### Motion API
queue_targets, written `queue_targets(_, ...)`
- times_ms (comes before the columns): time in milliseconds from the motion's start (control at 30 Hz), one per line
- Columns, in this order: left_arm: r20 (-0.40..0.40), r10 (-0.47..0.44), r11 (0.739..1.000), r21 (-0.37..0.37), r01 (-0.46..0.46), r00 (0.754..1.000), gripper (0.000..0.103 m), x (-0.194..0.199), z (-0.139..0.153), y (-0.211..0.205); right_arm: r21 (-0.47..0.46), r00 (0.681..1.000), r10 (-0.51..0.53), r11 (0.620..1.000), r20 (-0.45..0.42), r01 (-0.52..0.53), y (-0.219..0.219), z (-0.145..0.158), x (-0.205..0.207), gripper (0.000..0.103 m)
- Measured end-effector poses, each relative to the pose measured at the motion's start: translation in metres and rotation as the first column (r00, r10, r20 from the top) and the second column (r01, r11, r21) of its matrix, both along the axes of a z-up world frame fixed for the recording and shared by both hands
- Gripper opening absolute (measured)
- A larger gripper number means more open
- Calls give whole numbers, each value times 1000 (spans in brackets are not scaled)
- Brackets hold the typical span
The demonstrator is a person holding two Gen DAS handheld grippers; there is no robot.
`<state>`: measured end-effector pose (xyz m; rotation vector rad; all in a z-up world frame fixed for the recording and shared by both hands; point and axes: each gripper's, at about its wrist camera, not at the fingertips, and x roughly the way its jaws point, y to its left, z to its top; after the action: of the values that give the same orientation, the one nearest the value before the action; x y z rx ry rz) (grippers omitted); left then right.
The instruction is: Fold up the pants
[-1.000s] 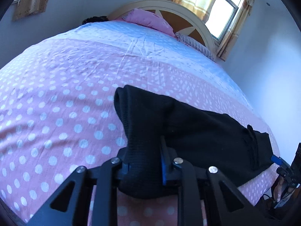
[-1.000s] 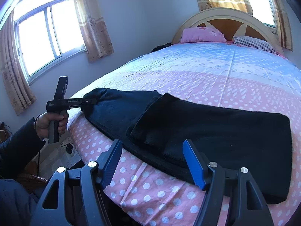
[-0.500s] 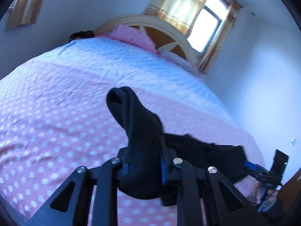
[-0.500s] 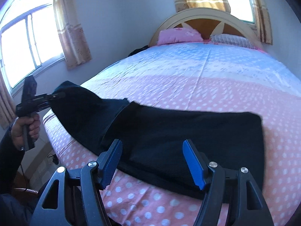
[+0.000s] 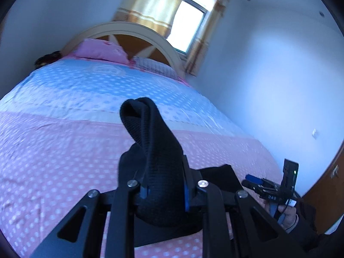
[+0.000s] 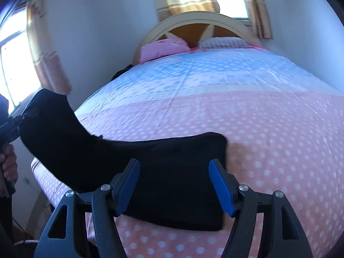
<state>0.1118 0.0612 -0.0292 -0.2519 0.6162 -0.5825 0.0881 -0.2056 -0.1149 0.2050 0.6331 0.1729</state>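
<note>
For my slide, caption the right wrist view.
Open right gripper hovers over black pants on the polka-dot bed while the left gripper lifts one end.

Pants end (image 5: 157, 150): lifted off bedspread (image 5: 53, 146) since 1.0 s ago; now bunched upright, centre of left wrist frame.
Left gripper (image 5: 164, 190): raised, tilted up; window now upper centre of frame.
Pants span (image 6: 172, 167): formerly flat; left part now rising to left edge of right wrist frame.
Right gripper (image 6: 174, 185): moved in over cloth; jaws same spread.
</note>
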Motion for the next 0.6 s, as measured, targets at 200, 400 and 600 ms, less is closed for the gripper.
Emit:
queue_targets(200, -8, -91, 995, 33, 91, 996, 21, 4, 7, -55, 31, 997, -80, 996, -19, 81, -26, -3, 0, 68)
queue_targets(400, -22, -151, 983, 102, 152, 988, 21, 9, 1, -111, 71, 991, -130, 989, -32, 132, -42, -6, 1, 68)
queue_targets(600, -41, -194, 961, 190, 198, 980, 21, 5, -23, -172, 104, 985, -161, 981, -56, 166, -55, -15, 8, 68)
